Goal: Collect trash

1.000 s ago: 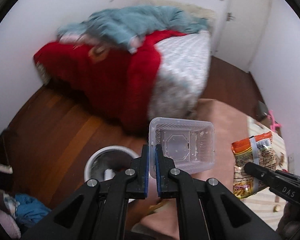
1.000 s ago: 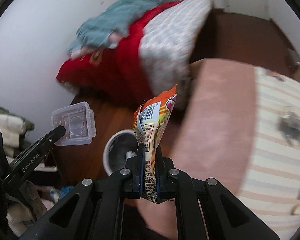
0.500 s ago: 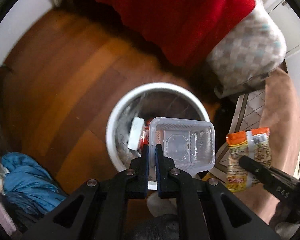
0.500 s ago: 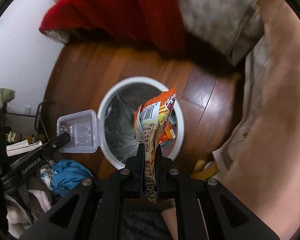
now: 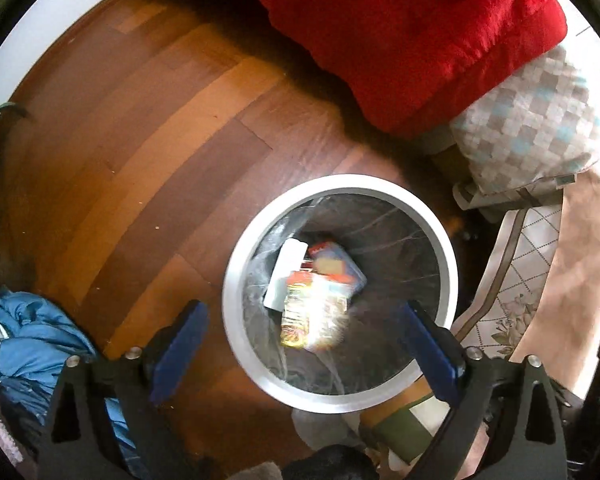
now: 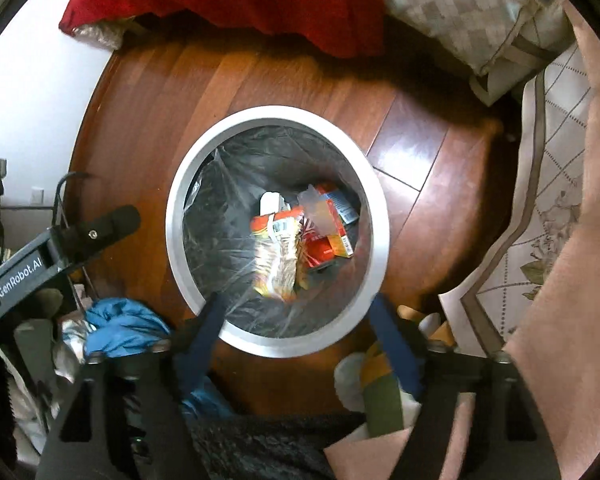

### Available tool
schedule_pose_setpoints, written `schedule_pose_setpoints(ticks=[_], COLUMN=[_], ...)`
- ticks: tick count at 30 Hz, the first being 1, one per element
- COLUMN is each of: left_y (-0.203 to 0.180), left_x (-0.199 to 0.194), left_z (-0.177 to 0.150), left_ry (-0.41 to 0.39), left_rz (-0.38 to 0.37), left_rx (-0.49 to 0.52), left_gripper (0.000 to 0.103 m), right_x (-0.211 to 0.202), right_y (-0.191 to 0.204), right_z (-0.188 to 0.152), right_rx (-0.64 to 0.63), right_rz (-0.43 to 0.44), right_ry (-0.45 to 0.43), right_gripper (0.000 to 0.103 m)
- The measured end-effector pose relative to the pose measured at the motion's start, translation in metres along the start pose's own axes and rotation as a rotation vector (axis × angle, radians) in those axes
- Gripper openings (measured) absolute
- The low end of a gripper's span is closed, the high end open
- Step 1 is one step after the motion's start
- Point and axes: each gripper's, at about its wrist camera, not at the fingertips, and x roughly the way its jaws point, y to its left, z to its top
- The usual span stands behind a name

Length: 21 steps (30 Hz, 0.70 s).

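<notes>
Below both grippers, jaws opening with nothing between, sits the bin (image 5: 342, 394) holding a snack bag (image 5: 300, 316). Only the right wrist view shows the left gripper (image 6: 112, 222), at its left edge.

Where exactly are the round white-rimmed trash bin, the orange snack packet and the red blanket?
Round white-rimmed trash bin (image 5: 236, 280): left wrist view, left rim.
Orange snack packet (image 6: 274, 268): right wrist view, crinkled middle, inside the bin.
Red blanket (image 5: 420, 32): left wrist view, plush middle.

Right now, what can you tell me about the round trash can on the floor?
The trash can is round with a wide white rim, standing upright on the wooden floor near the bed. A thin see-through bag lines its dark inside. At the bottom lie an orange snack packet, a clear plastic tub, a red box and something white. Nothing grips it; both grippers hang open above.
</notes>
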Motion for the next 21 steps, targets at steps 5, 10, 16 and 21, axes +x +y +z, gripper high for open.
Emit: schedule_pose_setpoints(ticks=[5, 10, 16, 21], left_y=[0.000, -0.007, -0.014, -0.019], left_x=[-0.017, -0.026, -0.042, -0.071], left_z=[-0.018, -0.038, -0.055, -0.069], left_ry=[-0.069, -0.087, -0.113, -0.169], left_rz=[0.044, 0.063, 0.060, 0.069], left_rx=[0.032, 0.062, 0.074, 0.084], left_gripper=[0.103, 0.103, 0.103, 0.103], right_x=[-0.015, -0.017, -0.032, -0.060], right_y=[0.008, 0.003, 0.003, 0.006], right_z=[-0.020, -0.030, -0.036, -0.047], right_rx=[-0.082, -0.106, -0.097, -0.095], right_rz=[-0.123, -0.174, -0.170, -0.156], right_ry=[-0.028, -0.043, -0.074, -0.129], right_gripper=[0.103, 0.103, 0.103, 0.103])
